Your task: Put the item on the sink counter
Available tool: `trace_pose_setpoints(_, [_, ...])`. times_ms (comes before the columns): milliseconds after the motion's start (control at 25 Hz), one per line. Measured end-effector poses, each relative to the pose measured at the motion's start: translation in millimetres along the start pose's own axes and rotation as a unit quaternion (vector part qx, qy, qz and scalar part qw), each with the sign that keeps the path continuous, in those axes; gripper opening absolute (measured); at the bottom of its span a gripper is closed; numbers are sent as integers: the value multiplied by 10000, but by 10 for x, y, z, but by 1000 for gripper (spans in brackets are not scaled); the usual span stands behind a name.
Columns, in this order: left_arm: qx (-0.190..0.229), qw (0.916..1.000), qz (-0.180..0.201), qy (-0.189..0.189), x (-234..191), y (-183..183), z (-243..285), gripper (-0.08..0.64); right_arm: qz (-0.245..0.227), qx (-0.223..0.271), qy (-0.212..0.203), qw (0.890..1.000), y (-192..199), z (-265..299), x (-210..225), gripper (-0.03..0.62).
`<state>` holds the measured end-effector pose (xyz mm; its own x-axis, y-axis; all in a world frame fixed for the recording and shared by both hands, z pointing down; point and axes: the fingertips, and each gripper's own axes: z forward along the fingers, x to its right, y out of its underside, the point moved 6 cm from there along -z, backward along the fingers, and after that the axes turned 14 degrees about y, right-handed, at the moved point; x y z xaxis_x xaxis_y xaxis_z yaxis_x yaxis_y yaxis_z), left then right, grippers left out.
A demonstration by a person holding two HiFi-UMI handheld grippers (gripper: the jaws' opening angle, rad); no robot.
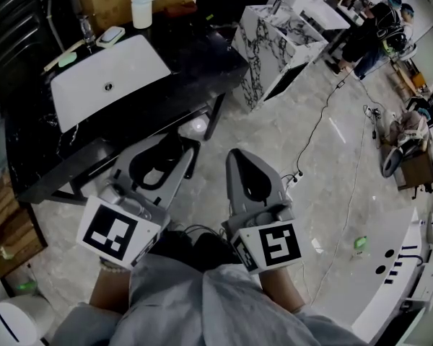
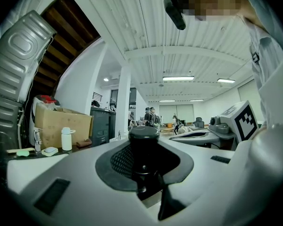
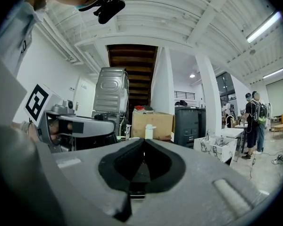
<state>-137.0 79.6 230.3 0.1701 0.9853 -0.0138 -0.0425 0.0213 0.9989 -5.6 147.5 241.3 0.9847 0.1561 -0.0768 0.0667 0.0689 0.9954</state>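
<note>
The black sink counter (image 1: pixel 195 49) stands ahead, apart from the dark capped container (image 2: pixel 143 147), seemingly stiff, smooth and light, clamped around its body by the left gripper (image 1: pixel 162 157); the right gripper (image 1: pixel 242 161) is closed, empty.

A black cylindrical container (image 2: pixel 144 147) with a rounded lid stands upright, clamped between the jaws of the left gripper (image 1: pixel 161 166). It is off the sink counter (image 1: pixel 202 56), out in front of its edge. The counter is black with a white rectangular basin (image 1: pixel 133 67) set in it.
</note>
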Motion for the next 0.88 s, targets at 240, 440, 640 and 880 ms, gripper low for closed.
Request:
trace_pose_setpoints(240, [37,9998,170,24,-112,40,6,92,28,48,37,10000,17,91,-5,-3])
trace_pose_setpoints(440, [-1,9999,146,-45,-153,53,-22,92,21,55,19,10000,5,121,-10,-3])
trace_pose_setpoints(640, [-12,9998,75,-161,-256,57,-21,92,-8,-10,-89,10000,2,255,-23,-3])
trace_pose_setpoints(880, [-77,9988,-229,-429,-375,64,112,92,-22,-28,-329,9995,17,508,53,-3])
